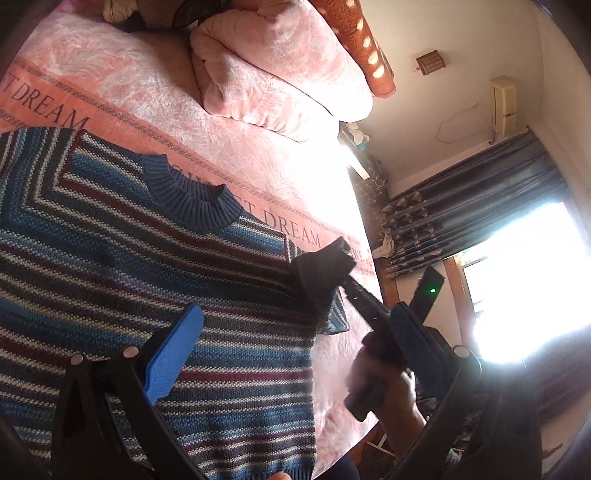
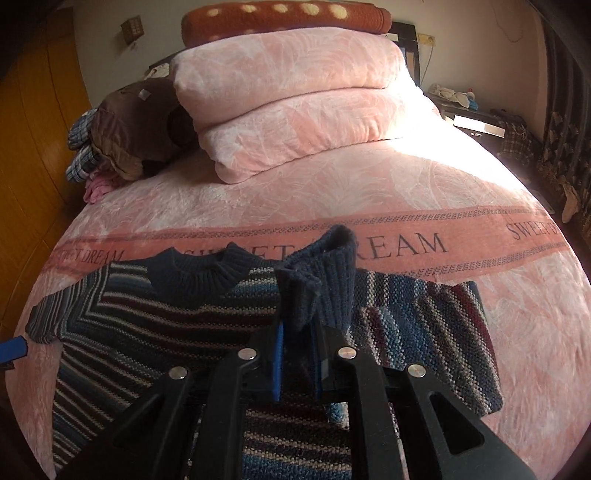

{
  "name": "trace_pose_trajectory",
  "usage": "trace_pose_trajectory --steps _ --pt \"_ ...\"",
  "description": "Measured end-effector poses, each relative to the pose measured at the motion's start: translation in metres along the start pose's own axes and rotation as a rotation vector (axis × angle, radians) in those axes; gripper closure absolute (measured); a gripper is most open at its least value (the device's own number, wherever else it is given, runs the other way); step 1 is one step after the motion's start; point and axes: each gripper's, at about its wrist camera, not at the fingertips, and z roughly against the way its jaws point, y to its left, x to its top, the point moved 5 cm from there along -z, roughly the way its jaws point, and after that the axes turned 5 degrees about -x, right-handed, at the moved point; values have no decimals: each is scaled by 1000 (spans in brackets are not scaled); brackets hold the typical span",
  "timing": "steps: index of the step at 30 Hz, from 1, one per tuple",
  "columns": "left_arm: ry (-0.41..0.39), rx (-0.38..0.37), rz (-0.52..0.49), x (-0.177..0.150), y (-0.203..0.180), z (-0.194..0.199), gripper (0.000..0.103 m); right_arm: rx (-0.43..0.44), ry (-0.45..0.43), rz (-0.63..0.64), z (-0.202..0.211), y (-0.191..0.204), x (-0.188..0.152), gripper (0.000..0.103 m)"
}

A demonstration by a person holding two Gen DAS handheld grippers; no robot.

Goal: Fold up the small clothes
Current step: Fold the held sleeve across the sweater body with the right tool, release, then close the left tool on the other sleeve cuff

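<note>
Nearest the right wrist camera, the right gripper [image 2: 297,354] has its two blue pads drawn close together with the dark ribbed cuff [image 2: 325,280] of the sweater's sleeve pinched between them; the cuff stands up out of the jaws. From that cuff the striped sleeve [image 2: 424,332] runs away to the right across the bed, its long axis roughly crosswise, and it looks already doubled back on itself toward the cuff. The body of the striped sweater [image 2: 155,321] lies flat to the left of the gripper, collar [image 2: 207,269] pointing toward the pillows, so the coming move is, I judge, a carry leftward, laying the sleeve over the chest.

In the left wrist view the left gripper [image 1: 295,332] hangs spread wide above the lower half of the sweater [image 1: 129,258], holding nothing, one blue pad [image 1: 173,354] over the stripes and the other out past the sweater's edge. The right arm is plainly the one placed for the fold; the left is nearer the hem and the far sleeve.

Beyond the collar runs the pink blanket [image 2: 369,192] with its lettered band, covering the bed. Farther back sit stacked pink quilts [image 2: 291,103], a red dotted roll [image 2: 284,18] on top, and a heap of other clothes [image 2: 125,136] to their left.
</note>
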Motion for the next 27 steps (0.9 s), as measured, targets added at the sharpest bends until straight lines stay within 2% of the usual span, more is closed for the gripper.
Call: trace_pose_trajectory --steps 6,8,11,12,16,20,26,27 --pt "94 -88 97 6 16 -59 3 -30 109 150 -46 45 -49 91" --pt "108 -99 135 7 27 -76 3 -1 143 170 -52 50 -58 83" --pt "136 -108 228 7 48 -104 3 35 134 164 -40 45 -64 53" --pt "144 -109 261 7 57 -114 3 37 114 161 -30 40 -65 51" --pt "196 -101 362 -4 79 -157 3 99 84 43 18 7 -84 49" --pt "233 -18 398 -14 96 -195 3 167 92 -85 55 -18 -132 49" --pt "219 27 428 -9 94 -215 4 252 131 -262 69 -36 -195 49" --pt "225 46 414 -7 91 -218 13 263 129 -277 67 -37 -199 49"
